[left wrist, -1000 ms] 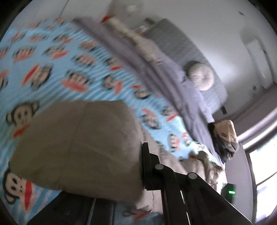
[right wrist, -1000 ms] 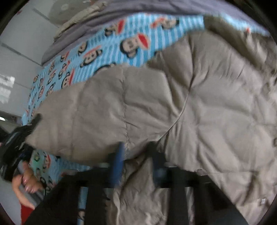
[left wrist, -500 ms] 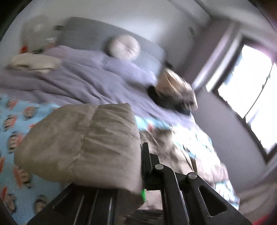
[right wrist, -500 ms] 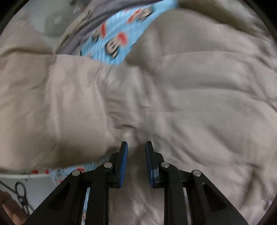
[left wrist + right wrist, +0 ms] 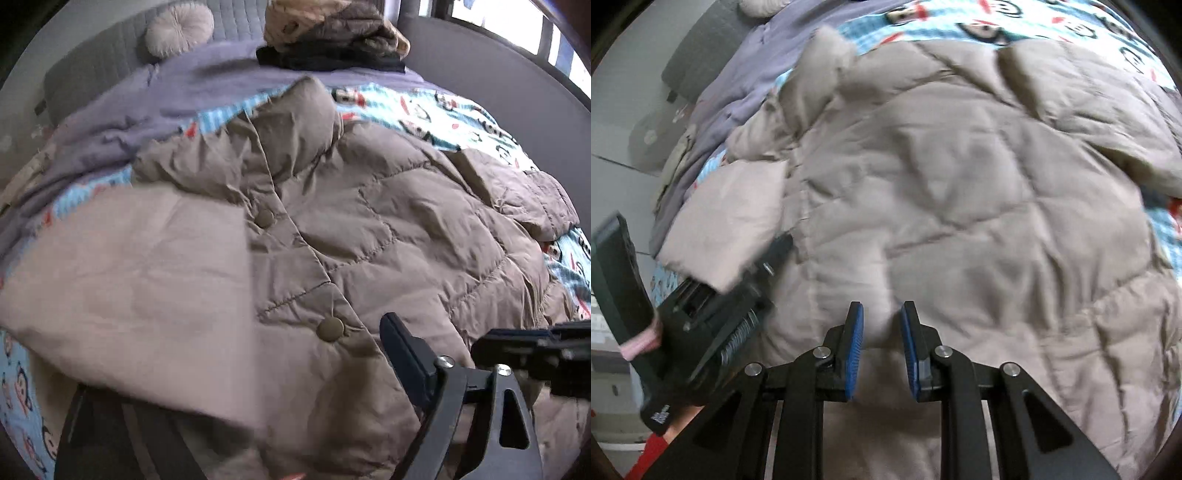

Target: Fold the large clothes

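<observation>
Taupe quilted puffer jacket [image 5: 369,229] w/ round snap buttons lies spread across the blue cartoon-monkey bedsheet [image 5: 417,110], filling most of both views. One sleeve [image 5: 125,288] is lifted and draped over the jacket's front at 9 o'clock in left wrist view, blurred. L gripper [image 5: 753,280] is pinching that sleeve's end; seen at 8 o'clock in right wrist view. R gripper [image 5: 882,347], blue pads, jaws spread apart w/ nothing between, hovers just over jacket at 6 o'clock. Lilac duvet [image 5: 177,92] bunched at 11 o'clock, grey headboard [image 5: 92,59] behind w/ round cream cushion [image 5: 177,31]. Pile of dark/tan clothes [image 5: 332,40] at 12 o'clock.
</observation>
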The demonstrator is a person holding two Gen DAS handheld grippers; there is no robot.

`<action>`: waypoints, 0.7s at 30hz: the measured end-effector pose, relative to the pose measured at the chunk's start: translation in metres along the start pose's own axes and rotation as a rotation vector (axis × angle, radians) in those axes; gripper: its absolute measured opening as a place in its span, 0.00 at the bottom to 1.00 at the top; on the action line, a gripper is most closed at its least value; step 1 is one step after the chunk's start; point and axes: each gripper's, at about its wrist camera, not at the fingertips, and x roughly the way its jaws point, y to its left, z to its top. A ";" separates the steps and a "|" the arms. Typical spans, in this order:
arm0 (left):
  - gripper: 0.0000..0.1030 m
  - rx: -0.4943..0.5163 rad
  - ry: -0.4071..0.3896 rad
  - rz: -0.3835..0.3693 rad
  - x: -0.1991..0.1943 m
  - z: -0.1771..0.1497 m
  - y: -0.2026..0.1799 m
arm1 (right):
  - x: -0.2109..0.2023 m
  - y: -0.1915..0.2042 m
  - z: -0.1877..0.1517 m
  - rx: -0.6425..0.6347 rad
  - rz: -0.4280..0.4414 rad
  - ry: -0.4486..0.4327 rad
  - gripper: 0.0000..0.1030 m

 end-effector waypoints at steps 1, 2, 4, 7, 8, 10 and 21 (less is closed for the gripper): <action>0.88 0.010 0.004 0.007 -0.003 -0.003 -0.001 | -0.001 -0.003 0.005 0.001 0.004 -0.005 0.23; 0.88 0.009 0.002 0.018 -0.008 -0.006 0.000 | -0.003 -0.005 0.008 0.000 0.003 -0.011 0.26; 0.88 -0.032 -0.034 0.028 -0.030 -0.018 0.014 | -0.003 0.001 0.007 -0.023 -0.009 -0.037 0.42; 0.88 -0.148 -0.106 0.102 -0.068 -0.042 0.050 | -0.029 0.024 0.003 -0.159 -0.048 -0.110 0.71; 0.88 -0.194 -0.121 0.137 -0.077 -0.051 0.066 | -0.035 0.036 0.000 -0.222 -0.051 -0.138 0.72; 0.88 -0.290 -0.113 0.223 -0.085 -0.067 0.099 | -0.040 0.075 -0.006 -0.390 -0.053 -0.196 0.80; 0.88 -0.563 0.061 0.238 -0.029 -0.129 0.177 | 0.040 0.214 -0.044 -1.009 -0.411 -0.411 0.82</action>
